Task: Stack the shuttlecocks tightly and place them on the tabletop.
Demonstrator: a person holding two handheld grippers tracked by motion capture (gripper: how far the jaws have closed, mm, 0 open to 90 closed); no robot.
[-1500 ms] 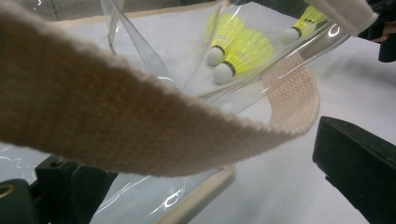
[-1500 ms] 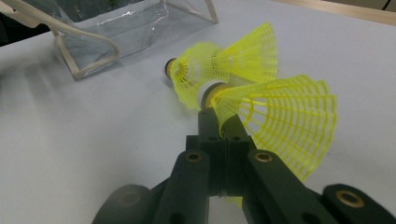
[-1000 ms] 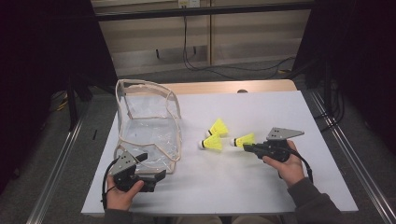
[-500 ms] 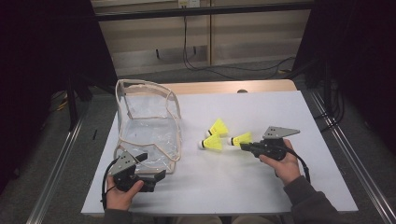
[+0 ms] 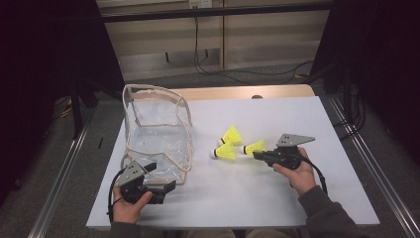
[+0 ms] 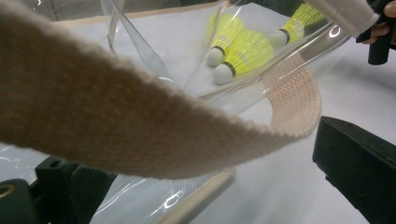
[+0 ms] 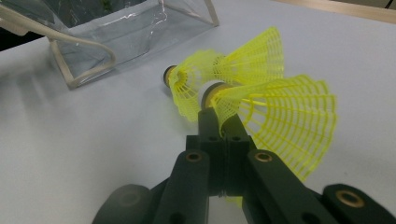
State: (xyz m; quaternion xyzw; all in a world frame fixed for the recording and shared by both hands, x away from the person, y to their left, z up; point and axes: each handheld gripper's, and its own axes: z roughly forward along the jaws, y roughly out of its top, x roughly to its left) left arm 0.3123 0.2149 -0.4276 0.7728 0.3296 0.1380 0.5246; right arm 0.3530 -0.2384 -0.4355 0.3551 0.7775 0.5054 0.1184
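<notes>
Right claw [image 7: 223,122] pinches a yellow shuttlecock's [image 7: 280,121] skirt (no readable writing); left claw [image 6: 210,186], parted, straddles the bag's strap [image 6: 140,116].

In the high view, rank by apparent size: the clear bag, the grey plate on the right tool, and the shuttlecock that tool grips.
1. Clear bag, far the largest.
2. Grey plate on the right tool.
3. Gripped shuttlecock, slightly smaller; this pair is close, so unsure.

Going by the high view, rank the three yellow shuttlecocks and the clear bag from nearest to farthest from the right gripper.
From the right gripper:
1. Held shuttlecock, pinched by its skirt in the shut jaws.
2. Middle shuttlecock, lying just to the left of it.
3. Far shuttlecock, behind that one, up the table.
4. Clear bag, at the table's left side.
</notes>
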